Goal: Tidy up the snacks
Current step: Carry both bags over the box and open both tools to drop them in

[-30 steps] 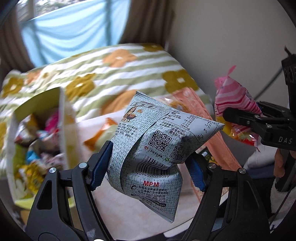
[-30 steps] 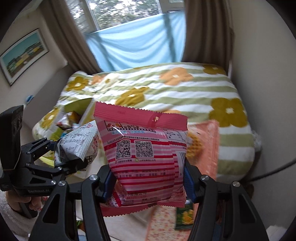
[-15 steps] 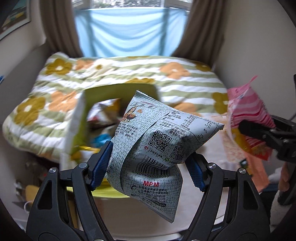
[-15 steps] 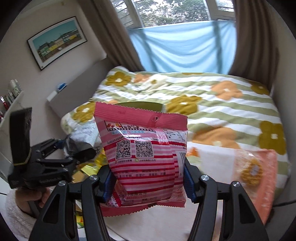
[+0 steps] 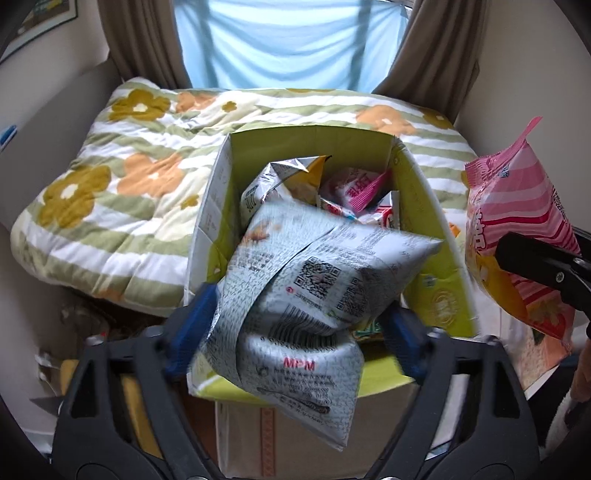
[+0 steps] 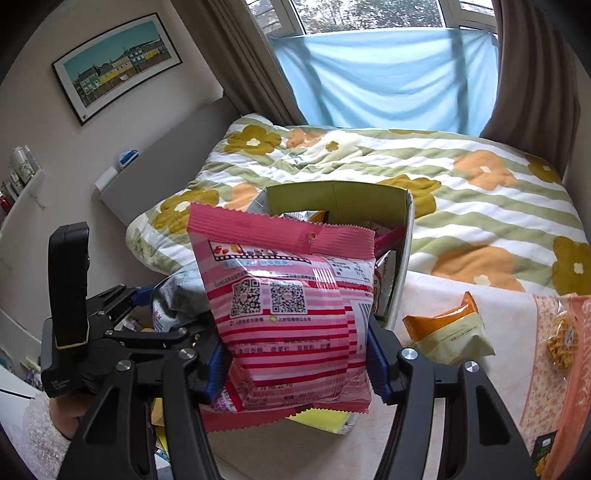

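Ahead of us lies a bed [image 6: 424, 184] under a flowered striped quilt [image 5: 122, 206]. Beyond it, brown curtains [image 6: 236, 66] frame a daylit window [image 6: 369, 14] draped with blue cloth [image 6: 388, 81]. A framed picture [image 6: 118, 66] hangs on the wall at upper left.

In the centre of the frame my right gripper [image 6: 295, 360] presses its blue pads on both sides of a pink striped snack bag [image 6: 288, 317], which stands upright. Behind the bag is an open green carton [image 6: 343, 197] with other packets inside. At the lower left I see my left gripper [image 6: 162, 314] beside a grey snack bag [image 6: 181, 295]. At the right, an orange and cream packet [image 6: 447, 332] lies on the cloth.
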Tool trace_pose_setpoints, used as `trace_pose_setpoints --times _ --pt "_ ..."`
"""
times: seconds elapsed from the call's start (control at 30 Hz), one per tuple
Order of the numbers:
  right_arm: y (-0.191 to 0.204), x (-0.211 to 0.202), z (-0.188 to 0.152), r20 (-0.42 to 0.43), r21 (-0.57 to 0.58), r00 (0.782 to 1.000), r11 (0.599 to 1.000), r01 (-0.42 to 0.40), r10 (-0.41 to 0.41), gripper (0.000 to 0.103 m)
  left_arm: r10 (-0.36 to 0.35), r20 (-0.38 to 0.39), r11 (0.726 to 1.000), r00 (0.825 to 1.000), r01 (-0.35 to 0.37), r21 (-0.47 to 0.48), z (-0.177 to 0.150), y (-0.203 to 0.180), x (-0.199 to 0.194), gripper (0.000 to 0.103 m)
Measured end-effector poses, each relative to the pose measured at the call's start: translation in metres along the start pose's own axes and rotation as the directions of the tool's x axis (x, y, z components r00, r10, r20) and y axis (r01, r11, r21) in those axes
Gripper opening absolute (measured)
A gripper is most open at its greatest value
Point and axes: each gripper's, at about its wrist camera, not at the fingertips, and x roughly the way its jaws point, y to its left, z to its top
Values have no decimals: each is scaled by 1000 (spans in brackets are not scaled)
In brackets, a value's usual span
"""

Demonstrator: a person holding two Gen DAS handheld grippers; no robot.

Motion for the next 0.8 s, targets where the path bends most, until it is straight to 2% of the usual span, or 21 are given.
trace_pose_setpoints --times 0.03,0.23,0.6,0.67,0.73,0.8 --pt "0 1 0 -2 6 1000 1000 7 -7 57 -3 1 1000 1000 3 4 1 2 3 103" --pt "3 5 0 -12 23 999 999 43 -43 57 -57 8 998 998 57 -7 -1 9 0 103" --pt "8 32 10 -75 55 996 997 48 -44 59 -43 34 999 999 43 -7 -11 17 -17 103" --pt "9 37 12 -79 49 996 998 45 -41 66 -41 40 999 998 41 -9 -11 18 -20 103" --pt "9 39 15 -53 56 997 997 61 -58 91 -29 43 1000 999 29 -6 -11 19 -22 103" --pt "9 38 15 -41 61 998 996 59 -57 95 -19 45 1000 999 19 -4 -12 20 -24 103"
